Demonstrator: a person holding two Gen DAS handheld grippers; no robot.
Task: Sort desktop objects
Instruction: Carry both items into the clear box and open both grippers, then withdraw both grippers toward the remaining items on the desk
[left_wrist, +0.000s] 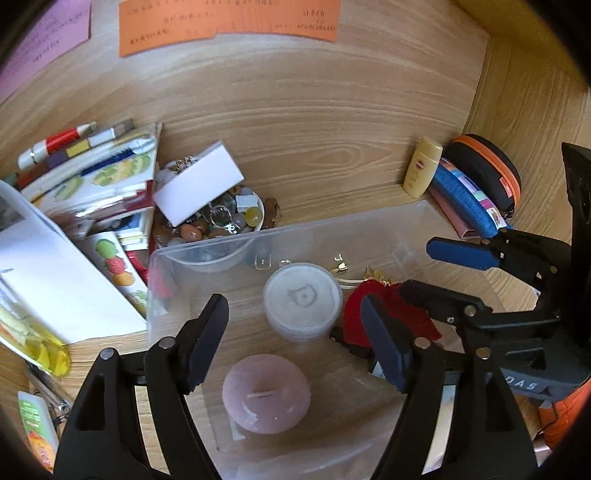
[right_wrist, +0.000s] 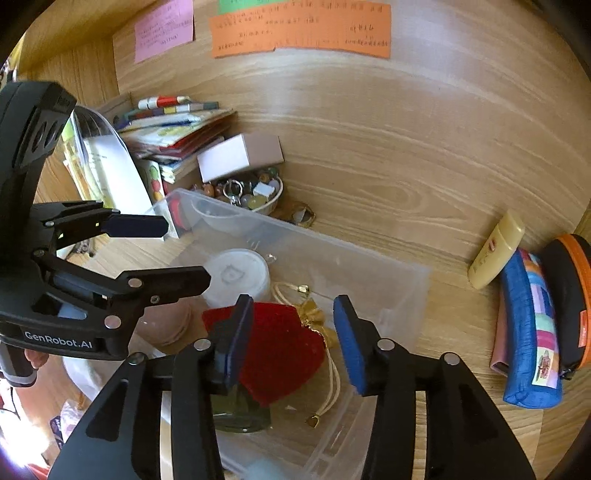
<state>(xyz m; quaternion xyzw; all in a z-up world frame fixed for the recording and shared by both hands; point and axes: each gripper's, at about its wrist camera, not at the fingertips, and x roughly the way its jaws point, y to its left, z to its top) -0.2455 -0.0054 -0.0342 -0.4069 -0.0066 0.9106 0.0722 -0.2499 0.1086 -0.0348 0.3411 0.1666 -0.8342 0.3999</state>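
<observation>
A clear plastic bin (left_wrist: 369, 221) (right_wrist: 332, 240) stands on the wooden desk. Inside it are a white lidded tub (left_wrist: 302, 299) (right_wrist: 238, 273), a pink candle (left_wrist: 266, 393) (right_wrist: 166, 321) and a red velvet pouch (left_wrist: 354, 314) (right_wrist: 280, 350) with a gold cord. My left gripper (left_wrist: 295, 343) (right_wrist: 186, 251) hangs open over the bin; the candle lies below its spread fingers, untouched. My right gripper (right_wrist: 293, 339) (left_wrist: 417, 267) is open just above the pouch, which lies between the pads. Its right pad is clear of the cloth. A green glass jar (right_wrist: 240, 413) shows under the pouch.
A bowl of beads (left_wrist: 221, 218) and a white box (left_wrist: 199, 184) sit behind the bin, beside a stack of books (left_wrist: 92, 177). On the right are a yellow bottle (left_wrist: 423, 171), a blue pencil case (right_wrist: 528, 332) and a black case with an orange zip (right_wrist: 569, 295).
</observation>
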